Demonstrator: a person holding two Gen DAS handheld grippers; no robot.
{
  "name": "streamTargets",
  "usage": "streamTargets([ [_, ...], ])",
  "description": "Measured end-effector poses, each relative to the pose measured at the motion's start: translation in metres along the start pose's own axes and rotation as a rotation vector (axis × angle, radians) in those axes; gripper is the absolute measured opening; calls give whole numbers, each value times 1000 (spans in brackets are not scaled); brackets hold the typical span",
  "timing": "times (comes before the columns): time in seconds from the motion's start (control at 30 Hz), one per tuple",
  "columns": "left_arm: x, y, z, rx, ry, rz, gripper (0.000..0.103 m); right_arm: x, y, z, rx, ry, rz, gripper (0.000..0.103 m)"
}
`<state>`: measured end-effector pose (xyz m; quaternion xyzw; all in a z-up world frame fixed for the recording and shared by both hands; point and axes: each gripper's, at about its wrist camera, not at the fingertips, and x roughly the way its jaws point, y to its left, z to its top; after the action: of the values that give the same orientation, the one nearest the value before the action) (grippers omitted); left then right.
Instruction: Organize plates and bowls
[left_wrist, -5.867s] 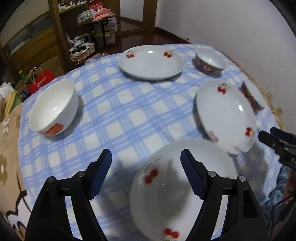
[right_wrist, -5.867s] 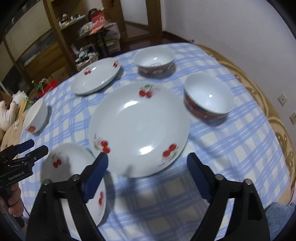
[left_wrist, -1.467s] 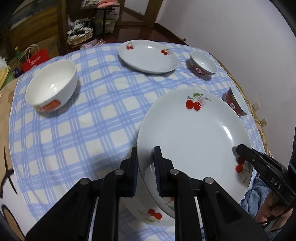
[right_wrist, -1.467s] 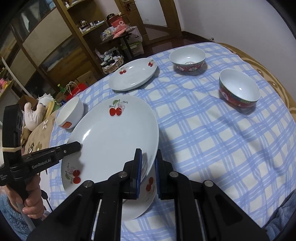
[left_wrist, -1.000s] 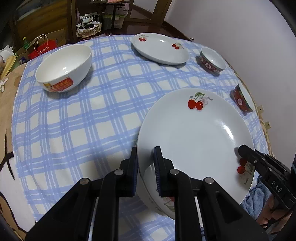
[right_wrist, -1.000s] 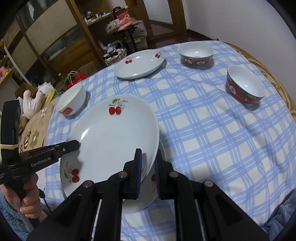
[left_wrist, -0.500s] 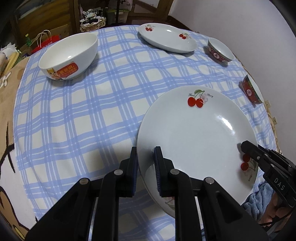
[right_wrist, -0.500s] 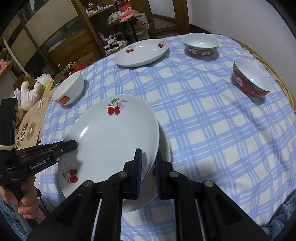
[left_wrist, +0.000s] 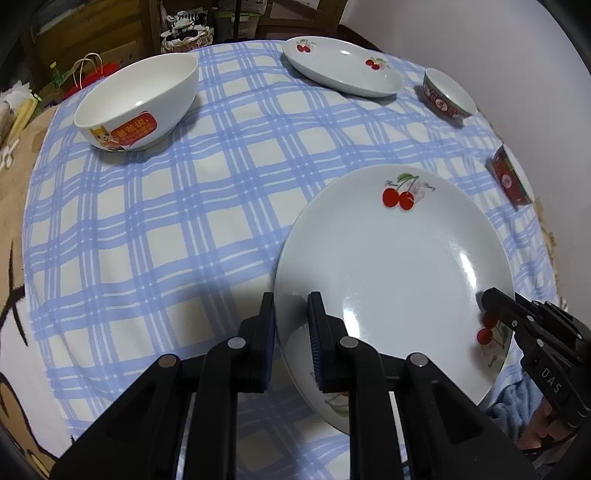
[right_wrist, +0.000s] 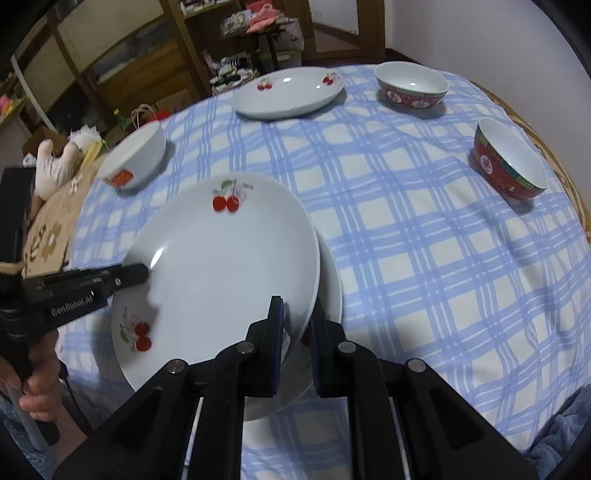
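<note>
White glazed cherry plate (left_wrist: 395, 258), glossy, held over a second plate (right_wrist: 328, 291) on the blue-checked surface (left_wrist: 147, 221). Left gripper (left_wrist: 291, 325) fingers clamp its near-left rim; right gripper (right_wrist: 297, 328) fingers clamp the opposite rim. Third plate (right_wrist: 288, 92), white bowl (left_wrist: 140, 99), two red bowls (right_wrist: 509, 162): contents none visible.

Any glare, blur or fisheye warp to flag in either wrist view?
Left wrist: sharp; curved glare streak on the large white cherry-print plate; the blue checked tablecloth bows with fisheye warp. Right wrist: the left gripper and plate cherries look slightly motion-blurred; dark vignette in the corners of both.
</note>
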<state>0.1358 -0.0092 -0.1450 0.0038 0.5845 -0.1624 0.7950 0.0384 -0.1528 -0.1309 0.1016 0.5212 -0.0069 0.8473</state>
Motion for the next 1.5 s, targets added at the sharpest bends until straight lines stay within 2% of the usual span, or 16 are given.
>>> streamTargets([
  [0.5, 8, -14, -2, 63, 13, 33, 16, 7, -18, 6, 68, 7, -3, 14],
  [0.77, 8, -9, 1, 34, 21, 1, 16, 9, -22, 10, 91, 21, 20, 14],
  [1.1, 3, -5, 1, 10, 11, -18, 16, 10, -18, 12, 78, 32, -3, 14],
  [1.3, 5, 2, -1, -18, 18, -15, 17, 12, -15, 13, 29, 47, -53, 16],
  [1.5, 5, 2, 0, -19, 15, -12, 17, 15, -19, 14, 44, 53, -34, 17],
])
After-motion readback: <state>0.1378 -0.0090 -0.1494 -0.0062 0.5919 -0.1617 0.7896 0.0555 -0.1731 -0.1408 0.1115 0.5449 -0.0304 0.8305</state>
